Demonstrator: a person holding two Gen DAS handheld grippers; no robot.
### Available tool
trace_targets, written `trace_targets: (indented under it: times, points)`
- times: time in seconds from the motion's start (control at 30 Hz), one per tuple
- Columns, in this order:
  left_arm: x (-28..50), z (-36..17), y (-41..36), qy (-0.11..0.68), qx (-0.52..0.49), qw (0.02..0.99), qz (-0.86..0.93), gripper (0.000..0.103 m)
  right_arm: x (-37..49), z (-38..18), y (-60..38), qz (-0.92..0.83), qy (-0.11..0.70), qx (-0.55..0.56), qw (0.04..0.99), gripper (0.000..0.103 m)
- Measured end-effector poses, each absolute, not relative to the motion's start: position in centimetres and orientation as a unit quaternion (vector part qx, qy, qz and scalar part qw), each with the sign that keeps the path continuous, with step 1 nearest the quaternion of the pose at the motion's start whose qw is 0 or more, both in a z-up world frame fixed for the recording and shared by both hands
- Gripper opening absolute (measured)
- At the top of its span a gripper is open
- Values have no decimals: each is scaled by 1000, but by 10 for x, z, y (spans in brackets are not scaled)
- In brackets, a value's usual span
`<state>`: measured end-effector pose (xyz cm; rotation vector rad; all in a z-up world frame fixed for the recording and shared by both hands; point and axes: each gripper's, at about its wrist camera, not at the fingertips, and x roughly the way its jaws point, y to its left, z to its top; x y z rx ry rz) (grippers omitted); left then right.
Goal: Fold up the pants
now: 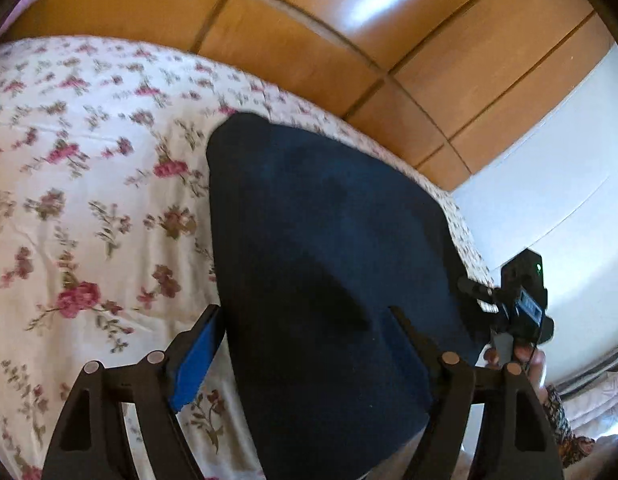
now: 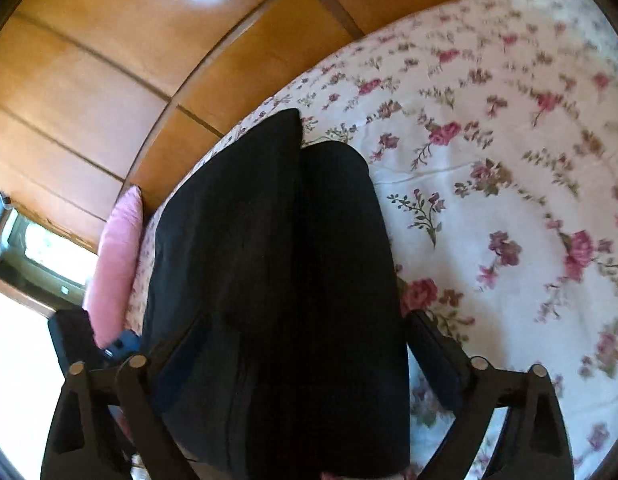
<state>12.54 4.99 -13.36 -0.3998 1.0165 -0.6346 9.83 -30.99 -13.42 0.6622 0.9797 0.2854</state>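
Observation:
The dark navy pants lie on the floral bedsheet, stretching away toward the wooden headboard. My left gripper is open, its blue-padded fingers wide apart on either side of the near end of the cloth. In the right wrist view the pants look black, with two layers or legs side by side. My right gripper is open too, one finger to the right of the cloth and the other lying over its left part. The right gripper also shows in the left wrist view.
A wooden panelled headboard runs along the far side of the bed. A pink pillow leans at the headboard end. A white wall is to the right. The sheet spreads wide on the side away from the headboard.

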Motion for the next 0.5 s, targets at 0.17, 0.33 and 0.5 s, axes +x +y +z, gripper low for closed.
trace_targets:
  times: [0.17,0.33,0.5]
  points:
    - [131,-147,44,491,-201,786,-317,78,104,-135,-305,139,463,294,825,91]
    - [134,-155,41,491,-217,774,-335,76,108,-137,-303,139,460,296,826,91]
    - [136,-156,29,486,-201,780,-340,74,109,-133,-292,143,453,253,843,84]
